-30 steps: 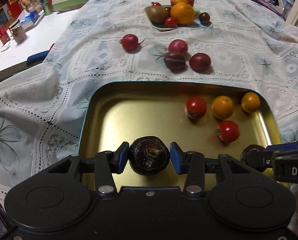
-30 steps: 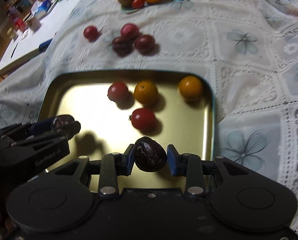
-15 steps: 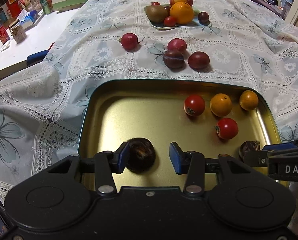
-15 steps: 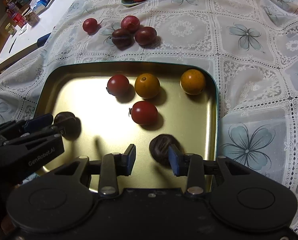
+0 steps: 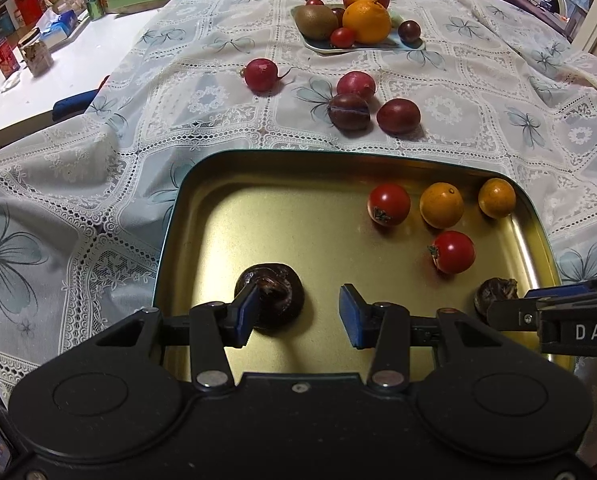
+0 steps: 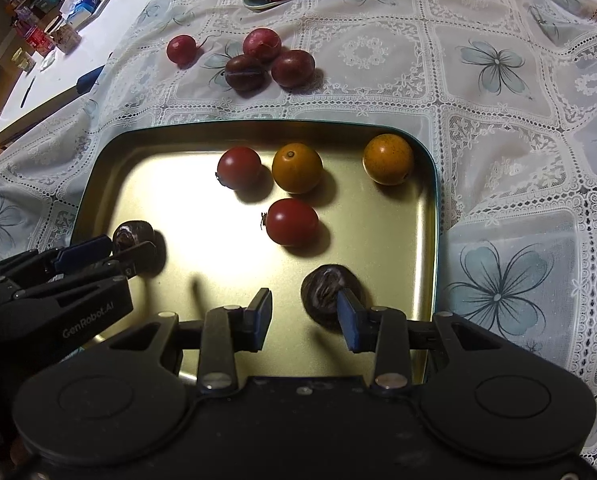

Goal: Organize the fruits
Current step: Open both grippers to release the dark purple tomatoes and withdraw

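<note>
Both dark wrinkled round fruits now lie released on the gold metal tray (image 5: 226,216); left gripper (image 5: 298,314) and right gripper (image 6: 304,316) fingers stand wide, each touching one fruit (image 5: 274,292) (image 6: 324,290).

Both fisheye views sit close above the near edge of the gold tray (image 5: 170,240), looking down and forward across the desk. Left view looks from the tray's left half, right view from its right half (image 6: 432,208); both share the tray and fruit plate (image 5: 318,46) beyond.
</note>
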Demonstrator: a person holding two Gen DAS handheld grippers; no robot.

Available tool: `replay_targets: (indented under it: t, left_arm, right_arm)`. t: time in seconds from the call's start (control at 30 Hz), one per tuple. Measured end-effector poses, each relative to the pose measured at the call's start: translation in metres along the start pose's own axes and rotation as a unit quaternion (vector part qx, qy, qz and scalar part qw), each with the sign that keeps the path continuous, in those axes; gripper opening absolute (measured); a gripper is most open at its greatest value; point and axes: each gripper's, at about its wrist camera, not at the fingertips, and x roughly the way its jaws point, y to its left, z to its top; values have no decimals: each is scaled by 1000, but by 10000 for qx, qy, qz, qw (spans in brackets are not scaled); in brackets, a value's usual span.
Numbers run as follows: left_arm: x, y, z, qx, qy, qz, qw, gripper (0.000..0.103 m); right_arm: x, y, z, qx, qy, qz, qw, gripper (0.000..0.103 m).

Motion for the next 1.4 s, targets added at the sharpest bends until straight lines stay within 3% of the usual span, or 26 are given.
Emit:
replay_targets:
  t: [0.83, 1.13, 1.4]
  left_arm:
    - [-5, 2, 2, -84, 92, -214, 9997, 51]
    - [-6, 7, 16, -40, 147, -354, 9993, 51]
    - [-4, 13, 33, 18, 62, -259, 9996, 51]
  right_arm:
    - [5, -1, -1, 69, 224, -22, 9997, 39]
    - [1, -1, 4, 76, 202, -99, 9997, 39]
    - [-4, -4, 14, 204, 95, -182, 9996, 39]
